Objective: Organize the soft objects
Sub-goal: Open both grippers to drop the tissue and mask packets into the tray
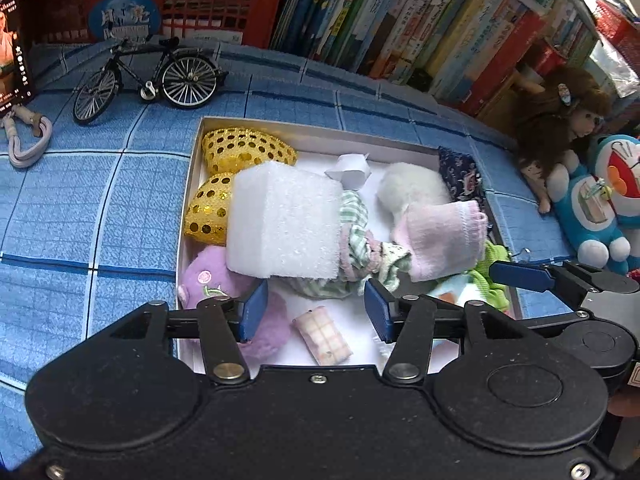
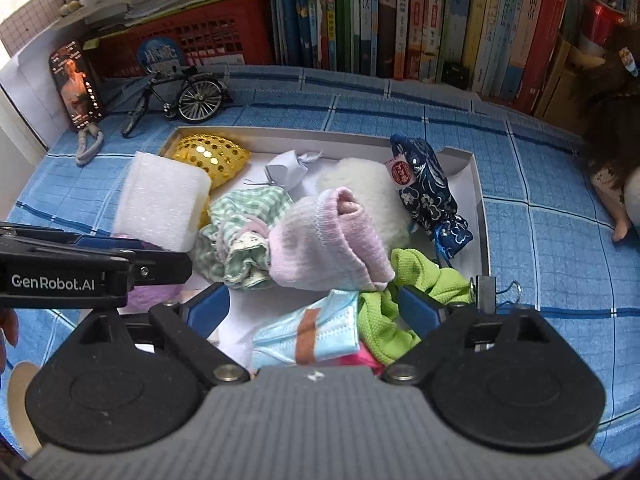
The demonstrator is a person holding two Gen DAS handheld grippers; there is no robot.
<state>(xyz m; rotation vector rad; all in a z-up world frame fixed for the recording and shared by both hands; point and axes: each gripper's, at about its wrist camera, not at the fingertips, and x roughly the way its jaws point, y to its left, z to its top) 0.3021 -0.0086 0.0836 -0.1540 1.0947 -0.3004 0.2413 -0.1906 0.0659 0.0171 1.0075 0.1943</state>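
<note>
Two grippers over one shallow white box point(image 1: 192, 184) on a blue checked cloth point(image 1: 100, 200). Left gripper point(image 1: 316, 308): blue pads parted, nothing between them — just the box floor and a small checked pouch point(image 1: 322, 340) below the gap. Right gripper point(image 2: 314, 304): jaws spread wide, empty, poised above a light blue face mask point(image 2: 308, 332) and a crumpled green cloth point(image 2: 404, 300) at the near end of the box.

Crowded inside the box: white foam block point(image 1: 284, 224) atop the pile at the left, partly covering a gold sequined piece point(image 1: 240, 148) and a green gingham bundle point(image 2: 240, 232); pink rolled sock point(image 2: 332, 236) at centre, leaning against a fluffy white item point(image 2: 360, 184); purple plush point(image 1: 212, 280) at the near left corner; navy floral pouch point(image 2: 428, 196) draped over the right wall. Small white folded thing point(image 2: 286, 168) near the far wall — possibly paper, hard to say.

Beyond the box: model bicycle point(image 1: 148, 76), phone point(image 2: 76, 84), books point(image 2: 400, 16).
</note>
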